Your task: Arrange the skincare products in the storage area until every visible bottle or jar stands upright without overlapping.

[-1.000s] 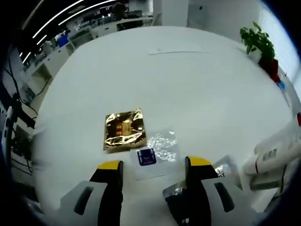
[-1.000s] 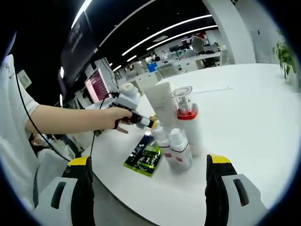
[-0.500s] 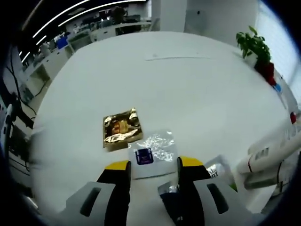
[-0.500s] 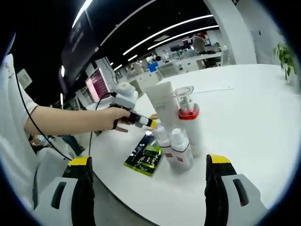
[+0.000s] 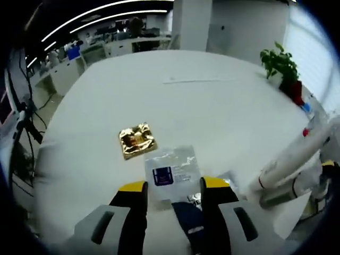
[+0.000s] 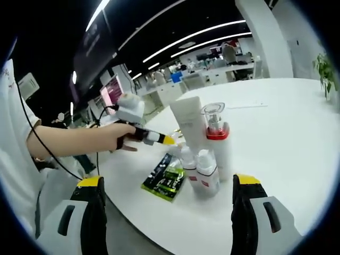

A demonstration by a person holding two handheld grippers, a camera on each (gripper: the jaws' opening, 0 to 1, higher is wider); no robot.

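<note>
In the left gripper view my left gripper [image 5: 173, 185] has its jaws against the two side edges of a clear sachet with a blue label [image 5: 171, 169]. A dark packet [image 5: 188, 219] lies just below it, and a gold sachet [image 5: 137, 141] lies flat further out on the white table [image 5: 212, 117]. In the right gripper view a white tube [image 6: 188, 122], a pump bottle with a red collar [image 6: 217, 139] and two small white bottles [image 6: 208, 171] stand upright together. A green-and-black sachet [image 6: 166, 179] lies beside them. My right gripper [image 6: 170, 182] is open, short of this group.
A person's hand and arm [image 6: 74, 141] hold the left gripper [image 6: 151, 137] over the table's edge beside the bottles. A potted plant [image 5: 280, 62] stands at the far right edge and a paper strip [image 5: 196, 79] lies far out. Desks and monitors [image 6: 111, 93] stand beyond the table.
The left jaws narrowed onto the clear sachet, then the left view rose, so the gold sachet looks smaller. The right gripper has stayed open and still.
</note>
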